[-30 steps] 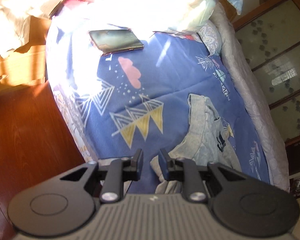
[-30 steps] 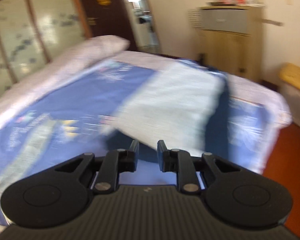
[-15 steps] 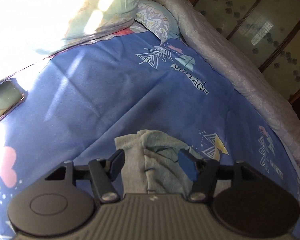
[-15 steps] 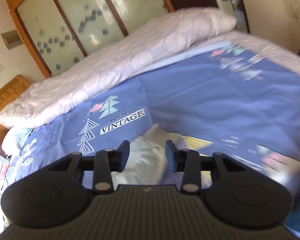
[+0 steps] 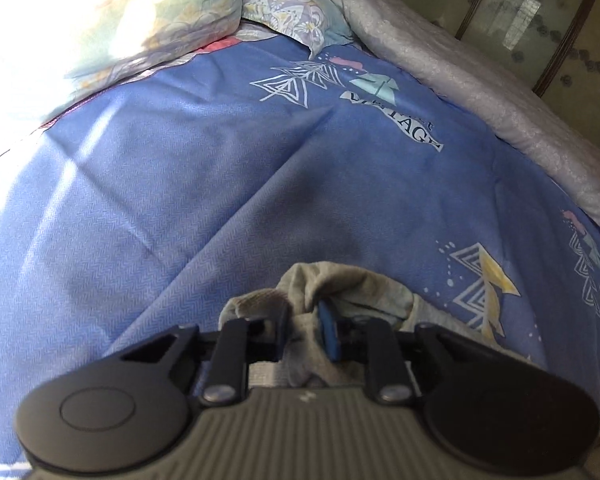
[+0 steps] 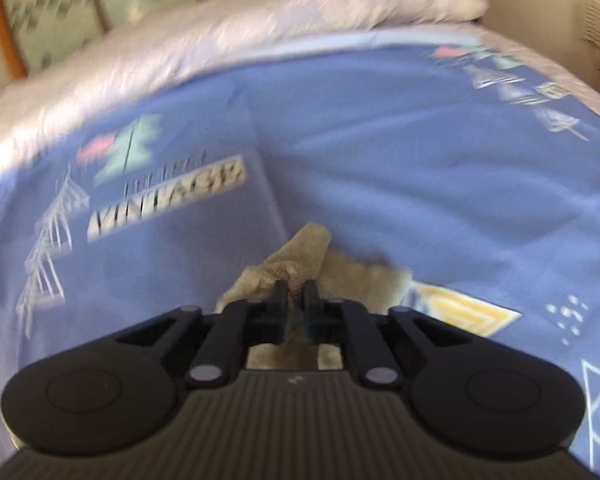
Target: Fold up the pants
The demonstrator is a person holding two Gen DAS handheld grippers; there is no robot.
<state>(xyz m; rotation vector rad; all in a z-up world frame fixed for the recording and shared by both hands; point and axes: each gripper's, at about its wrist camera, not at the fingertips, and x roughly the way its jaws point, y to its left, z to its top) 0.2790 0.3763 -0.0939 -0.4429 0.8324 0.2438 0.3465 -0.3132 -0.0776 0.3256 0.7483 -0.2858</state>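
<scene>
Grey pants [image 5: 364, 292] lie bunched on the blue patterned bedsheet [image 5: 180, 184]. In the left wrist view my left gripper [image 5: 304, 312] sits over one end of them, its jaws closing with a ridge of grey fabric pinched between the pads. The right wrist view is blurred by motion. There the pants [image 6: 306, 246] poke up as a small peak just past my right gripper [image 6: 295, 288], whose jaws are closing nearly together on a fold of the cloth. Both grippers point steeply down at the bed. The gripper bodies hide the remainder of the garment.
Two pillows [image 5: 172, 16] [image 5: 296, 12] lie at the head of the bed. A rolled pale grey quilt [image 5: 480, 92] [image 6: 260, 20] runs along the far side, against frosted wardrobe doors [image 5: 540, 20]. Open blue sheet [image 6: 420, 160] stretches beyond the pants.
Both grippers swung across the bed and came down onto the grey pants. Their jaws stood apart around the cloth half a second ago and have since closed on it.
</scene>
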